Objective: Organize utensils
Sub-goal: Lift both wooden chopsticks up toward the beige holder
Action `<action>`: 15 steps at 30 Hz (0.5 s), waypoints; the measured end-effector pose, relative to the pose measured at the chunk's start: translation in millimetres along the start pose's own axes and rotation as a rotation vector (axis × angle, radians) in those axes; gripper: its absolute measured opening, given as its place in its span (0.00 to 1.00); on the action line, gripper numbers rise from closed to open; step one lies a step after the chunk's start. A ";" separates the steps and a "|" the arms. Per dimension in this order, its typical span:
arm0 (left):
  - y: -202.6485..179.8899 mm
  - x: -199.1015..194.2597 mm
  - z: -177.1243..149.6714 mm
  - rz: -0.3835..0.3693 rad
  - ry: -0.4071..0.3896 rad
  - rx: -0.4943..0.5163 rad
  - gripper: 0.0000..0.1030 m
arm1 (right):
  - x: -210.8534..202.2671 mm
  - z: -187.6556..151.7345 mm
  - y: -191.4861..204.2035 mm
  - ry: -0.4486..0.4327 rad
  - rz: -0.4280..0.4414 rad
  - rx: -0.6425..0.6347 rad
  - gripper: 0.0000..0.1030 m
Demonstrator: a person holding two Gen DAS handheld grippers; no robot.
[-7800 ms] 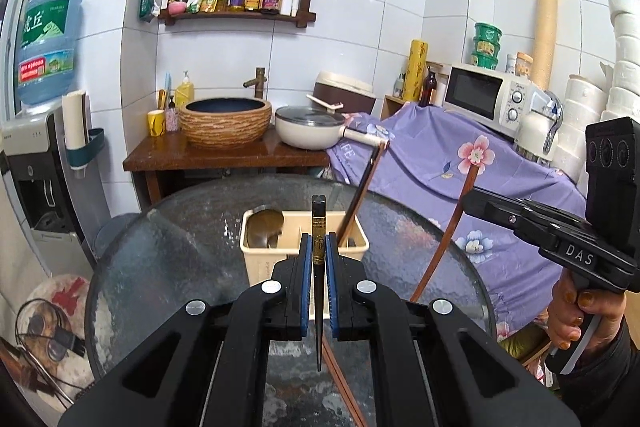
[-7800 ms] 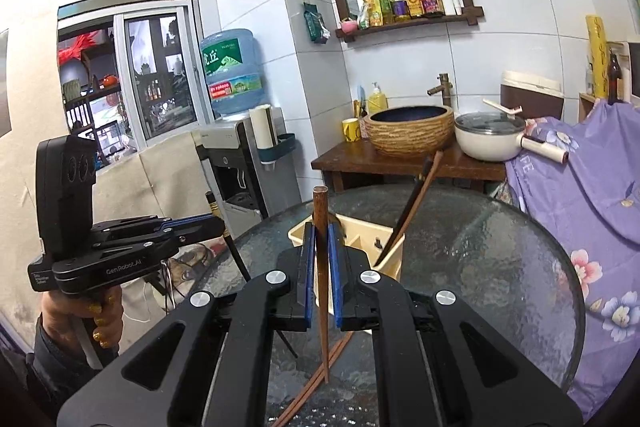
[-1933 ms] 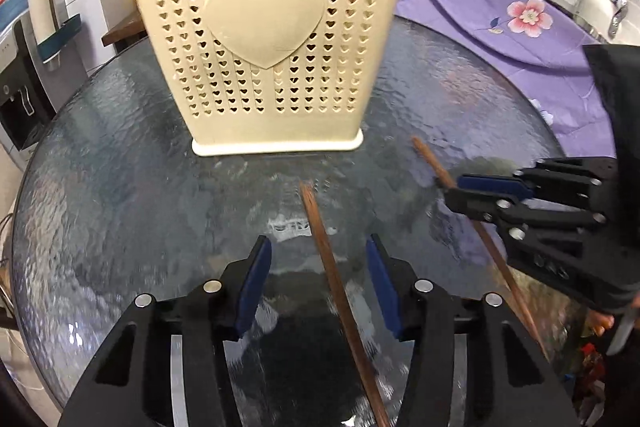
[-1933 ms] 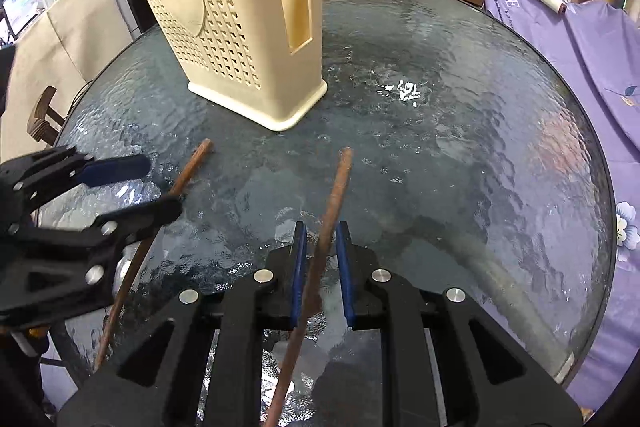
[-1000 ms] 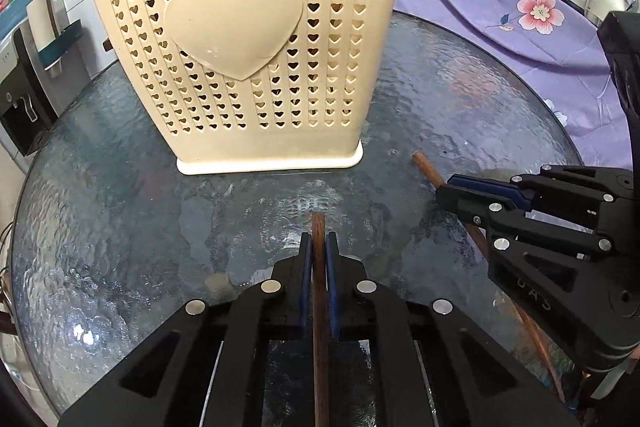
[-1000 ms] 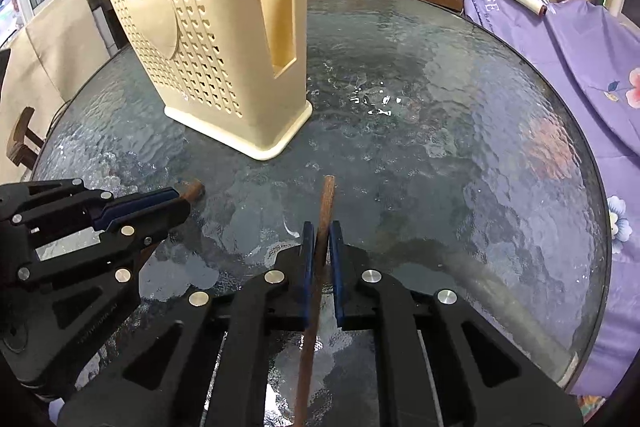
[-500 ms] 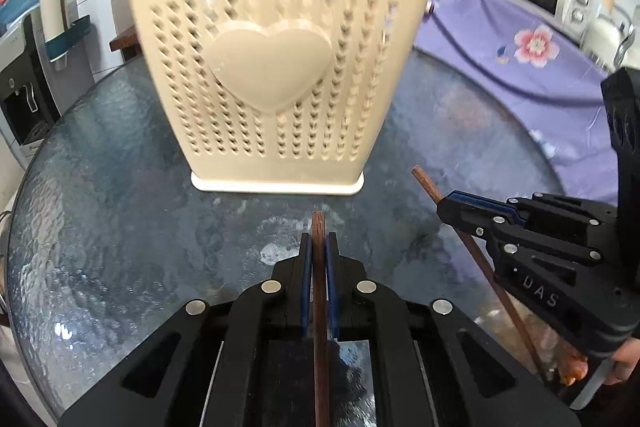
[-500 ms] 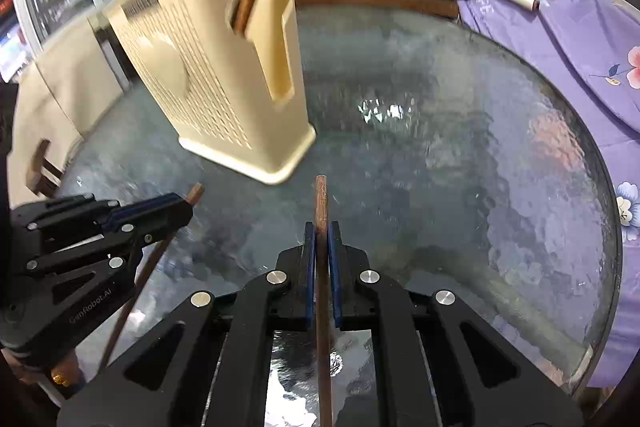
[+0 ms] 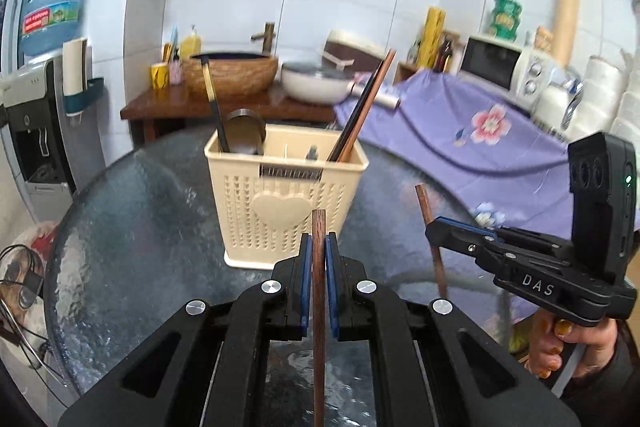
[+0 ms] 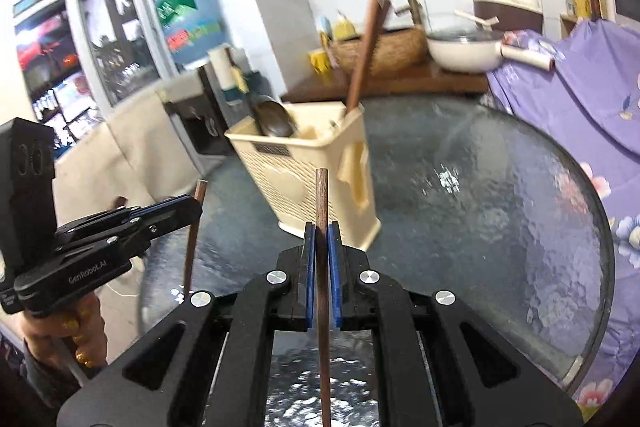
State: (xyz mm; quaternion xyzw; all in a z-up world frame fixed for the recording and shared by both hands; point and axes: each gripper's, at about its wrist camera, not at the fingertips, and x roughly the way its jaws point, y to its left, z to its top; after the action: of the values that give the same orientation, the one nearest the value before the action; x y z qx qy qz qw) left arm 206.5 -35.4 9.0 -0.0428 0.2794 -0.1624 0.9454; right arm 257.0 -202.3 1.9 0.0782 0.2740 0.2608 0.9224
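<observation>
A cream utensil basket (image 9: 286, 187) (image 10: 320, 163) with a heart on its front stands on the round glass table (image 9: 132, 227) (image 10: 500, 207). Chopsticks and a ladle lean inside it. My left gripper (image 9: 319, 247) is shut on a brown chopstick (image 9: 319, 307), held upright above the table, short of the basket. My right gripper (image 10: 322, 239) is shut on a second brown chopstick (image 10: 322, 291), also raised. Each gripper shows in the other's view: the right one (image 9: 436, 227) at the right, the left one (image 10: 192, 207) at the left, both gripping their sticks.
Behind the table a wooden counter carries a woven basin (image 9: 234, 71) and a white pan (image 9: 316, 83). A purple flowered cloth (image 9: 500, 135) covers the right side, with a microwave (image 9: 500, 67) behind. A water dispenser (image 9: 36, 99) stands at the left.
Both grippers have lifted their chopsticks off the glass and tilted up, so the views now look over the basket's rim into the room. The jaws stayed shut.
</observation>
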 end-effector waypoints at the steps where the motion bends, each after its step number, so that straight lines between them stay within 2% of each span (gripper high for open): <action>1: -0.3 -8.0 1.8 -0.011 -0.014 -0.002 0.07 | -4.8 1.6 4.0 -0.009 0.007 -0.010 0.07; 5: -2.9 -29.3 5.7 -0.027 -0.055 0.003 0.07 | -28.2 5.4 20.4 -0.051 0.032 -0.067 0.07; 10: -2.3 -47.4 8.0 -0.069 -0.092 -0.001 0.07 | -42.8 4.8 34.8 -0.076 0.040 -0.111 0.07; 15: -4.2 -58.5 8.7 -0.078 -0.117 0.012 0.07 | -54.9 5.0 43.7 -0.088 0.046 -0.138 0.07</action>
State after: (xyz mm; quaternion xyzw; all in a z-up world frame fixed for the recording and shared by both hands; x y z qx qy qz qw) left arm 163.7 -20.1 47.1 -0.0574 0.2208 -0.1982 0.9533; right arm 201.3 -193.9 44.2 0.0320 0.2127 0.2964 0.9305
